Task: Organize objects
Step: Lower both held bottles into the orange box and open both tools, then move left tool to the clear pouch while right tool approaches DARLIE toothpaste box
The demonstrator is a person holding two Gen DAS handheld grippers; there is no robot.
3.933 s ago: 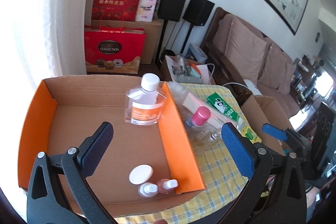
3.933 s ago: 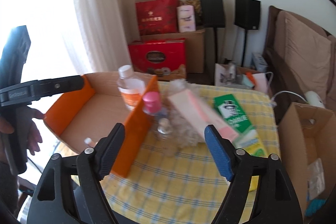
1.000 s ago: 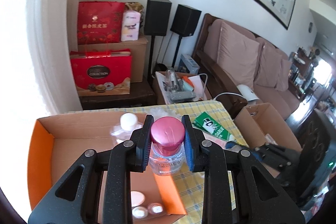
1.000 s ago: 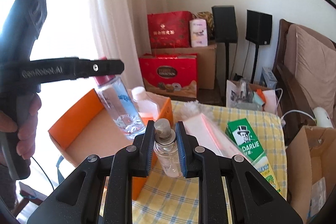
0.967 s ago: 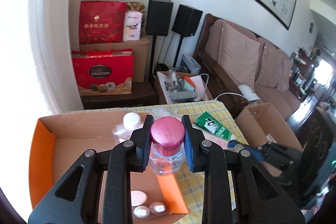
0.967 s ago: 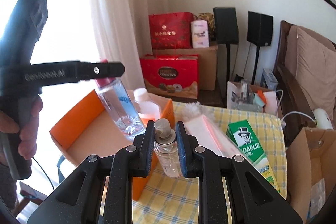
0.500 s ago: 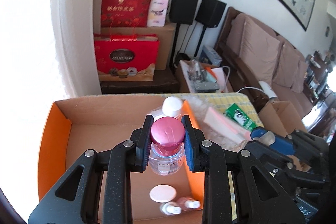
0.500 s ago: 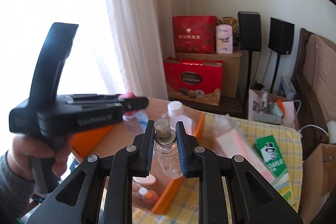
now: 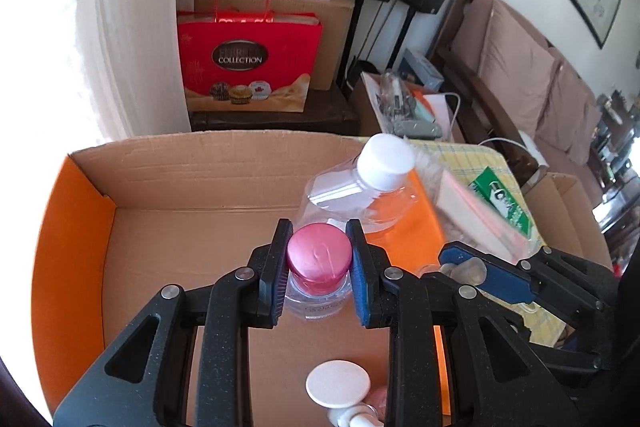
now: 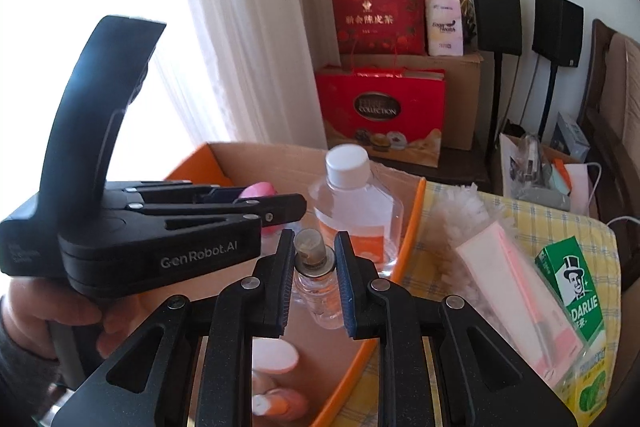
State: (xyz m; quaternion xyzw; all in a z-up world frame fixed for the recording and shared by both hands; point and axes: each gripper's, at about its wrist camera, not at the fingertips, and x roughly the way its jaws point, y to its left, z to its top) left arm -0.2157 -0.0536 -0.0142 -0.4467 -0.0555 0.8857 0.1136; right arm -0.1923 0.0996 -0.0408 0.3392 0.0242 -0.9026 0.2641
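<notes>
My left gripper (image 9: 319, 263) is shut on a clear bottle with a pink cap (image 9: 319, 257), held above the floor of the orange cardboard box (image 9: 68, 247). My right gripper (image 10: 314, 273) is shut on a small clear pump bottle (image 10: 314, 269), held over the box's near right part, beside the left gripper (image 10: 168, 227). A clear bottle with a white cap and orange label (image 10: 354, 211) stands inside the box by its right wall; it also shows in the left wrist view (image 9: 372, 187). A white round lid (image 9: 338, 383) and small bottles (image 10: 276, 403) lie in the box's near corner.
On the yellow checked tablecloth (image 10: 560, 227) right of the box lie a pink-and-white packet (image 10: 516, 291), a green Darlie toothpaste box (image 10: 576, 287) and a fluffy white thing (image 10: 460, 219). Red gift bags (image 10: 380, 115), speakers and a sofa (image 9: 520, 67) stand behind.
Both grippers have moved left and down over the box with their bottles. The right gripper now sits close beside the left one, low above the box floor.
</notes>
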